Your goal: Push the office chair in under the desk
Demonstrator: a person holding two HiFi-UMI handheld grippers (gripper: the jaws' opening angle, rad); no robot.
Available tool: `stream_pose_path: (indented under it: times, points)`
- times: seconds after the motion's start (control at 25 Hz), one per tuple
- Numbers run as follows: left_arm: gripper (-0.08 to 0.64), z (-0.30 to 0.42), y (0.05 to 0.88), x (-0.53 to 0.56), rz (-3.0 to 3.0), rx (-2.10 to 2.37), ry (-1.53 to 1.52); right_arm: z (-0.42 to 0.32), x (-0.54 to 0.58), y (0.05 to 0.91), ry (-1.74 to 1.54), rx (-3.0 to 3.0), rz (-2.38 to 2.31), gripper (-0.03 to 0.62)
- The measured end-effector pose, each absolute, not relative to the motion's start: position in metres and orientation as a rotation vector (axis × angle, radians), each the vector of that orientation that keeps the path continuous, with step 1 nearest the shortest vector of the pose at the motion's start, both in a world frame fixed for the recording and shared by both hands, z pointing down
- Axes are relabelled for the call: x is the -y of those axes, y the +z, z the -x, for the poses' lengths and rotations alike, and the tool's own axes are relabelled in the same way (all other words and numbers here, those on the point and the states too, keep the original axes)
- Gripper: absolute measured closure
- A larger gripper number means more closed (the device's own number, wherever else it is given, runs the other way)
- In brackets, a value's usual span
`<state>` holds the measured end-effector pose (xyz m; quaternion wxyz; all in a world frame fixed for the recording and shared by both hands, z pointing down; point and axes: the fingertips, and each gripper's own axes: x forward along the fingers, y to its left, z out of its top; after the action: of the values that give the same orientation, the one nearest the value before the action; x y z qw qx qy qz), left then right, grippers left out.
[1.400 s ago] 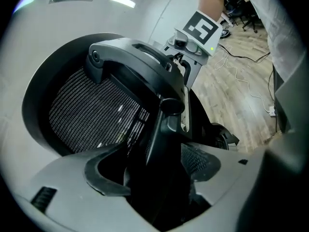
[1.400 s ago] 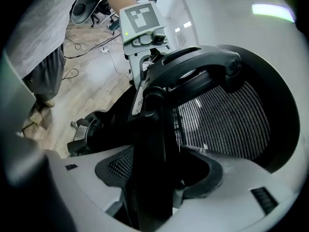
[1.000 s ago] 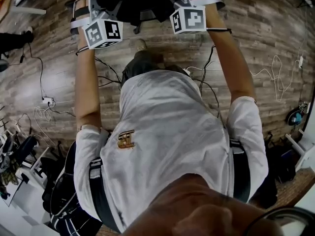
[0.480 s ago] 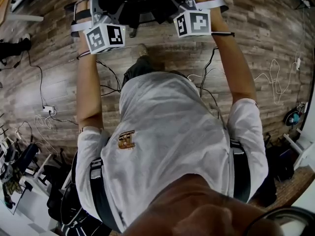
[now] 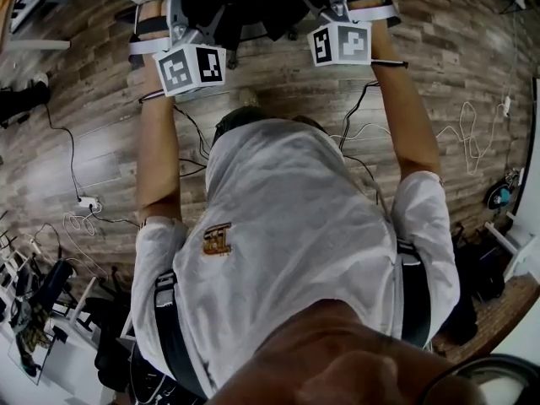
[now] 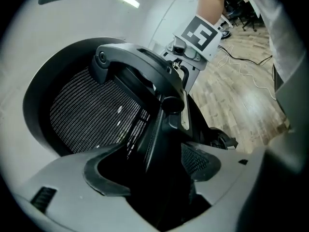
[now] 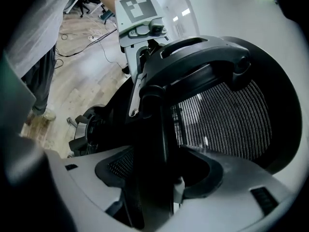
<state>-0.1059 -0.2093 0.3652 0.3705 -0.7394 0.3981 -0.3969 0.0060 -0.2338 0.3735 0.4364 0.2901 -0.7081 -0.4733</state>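
Held by the frame of its backrest, the office chair [image 5: 245,7] on the wood floor [image 5: 472,74], straight ahead of the person. Left gripper [image 6: 159,178] with jaws closed part-way onto the dark rear strut just beside the mesh [image 6: 91,115]; right gripper [image 7: 159,175] clamped the same way on the strut at the backrest's other side. Probably heavy yet free-rolling, so prone to swivel or veer if pushed harder from one side. Stiff plastic frame a sound place to hold, high up as here; springy mesh a poor one. Both arms [image 5: 156,142] stretched straight out toward the chair back, forearms roughly parallel, one at each side of the backrest. No desk clearly made out beyond the chair.
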Motion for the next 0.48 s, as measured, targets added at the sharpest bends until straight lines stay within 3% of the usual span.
stream_pose_path:
  times: [0.48]
  points:
    - [0.196,0.138,0.365,0.318,1.907,-1.008,-1.020,0.024,0.346,0.376,-1.130,1.719,-0.765,0.330]
